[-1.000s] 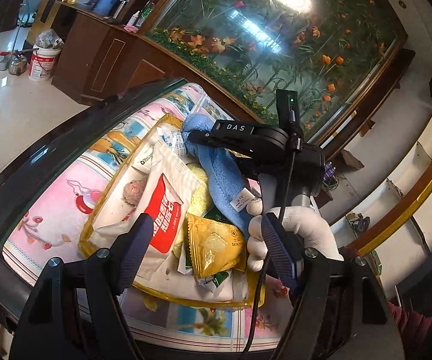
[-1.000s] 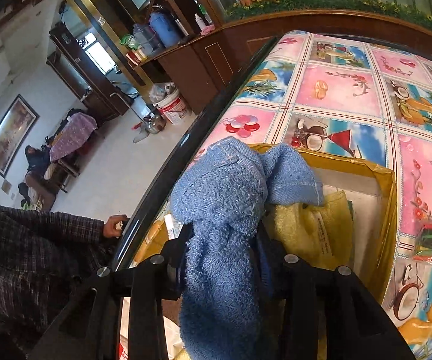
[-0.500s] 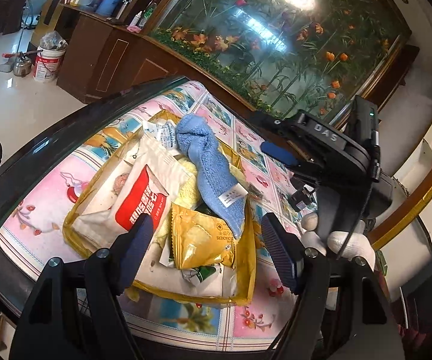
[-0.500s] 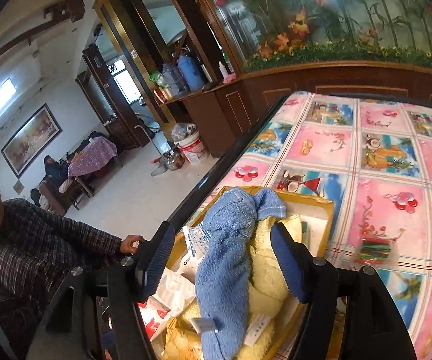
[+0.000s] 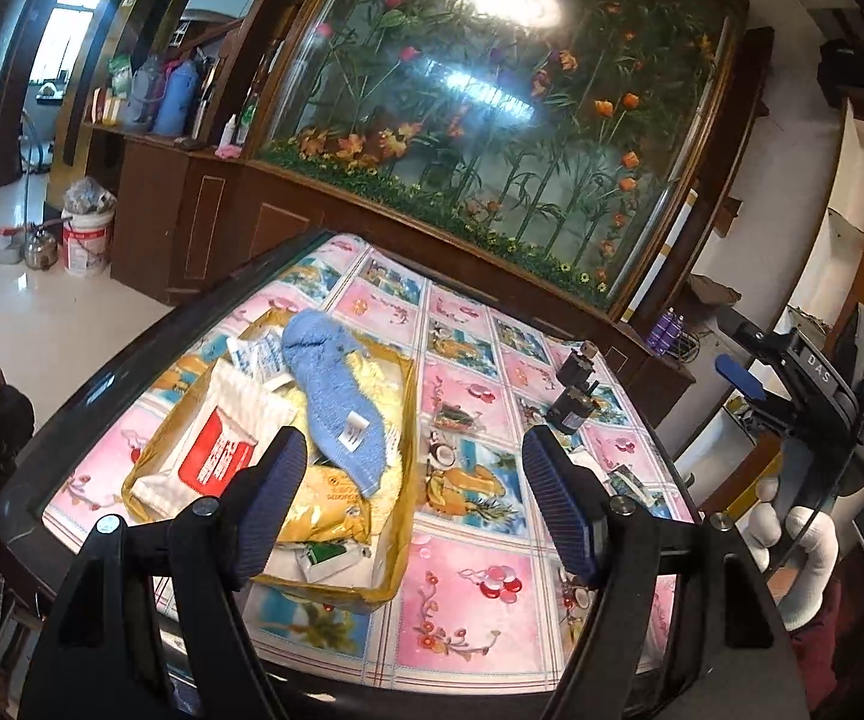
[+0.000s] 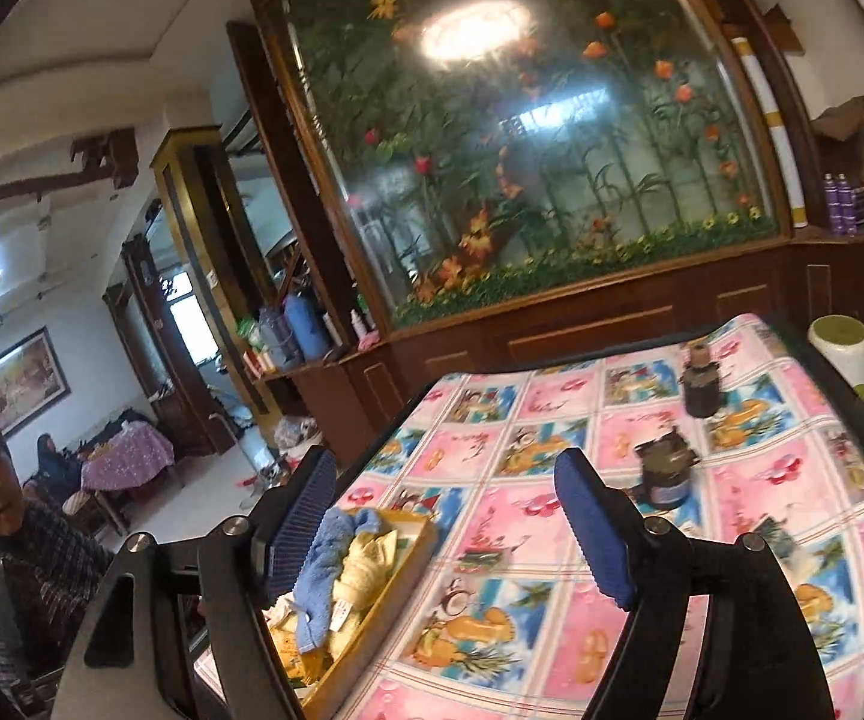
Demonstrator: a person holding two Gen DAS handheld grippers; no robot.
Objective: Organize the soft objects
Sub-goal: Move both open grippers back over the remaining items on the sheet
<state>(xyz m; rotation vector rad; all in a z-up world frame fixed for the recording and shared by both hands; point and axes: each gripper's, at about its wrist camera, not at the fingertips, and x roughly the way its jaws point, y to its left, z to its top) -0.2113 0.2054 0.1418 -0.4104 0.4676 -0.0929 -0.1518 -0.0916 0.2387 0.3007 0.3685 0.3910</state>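
Right gripper jaws wide, empty, up above the table; left gripper also wide, empty. Risk: blue towel only draped loose on top of the heaped yellow tray, one end hanging toward the rim, could slide off if bumped. Towel fluffy, crumpled, white tag showing, lying over yellow cloth and packets

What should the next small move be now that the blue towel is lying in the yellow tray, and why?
Probably swing the right gripper toward the small packet lying on the tablecloth beside the yellow tray. The blue towel already rests on the pile in the tray, both grippers are open and empty, and that packet looks like the nearest loose item outside it.
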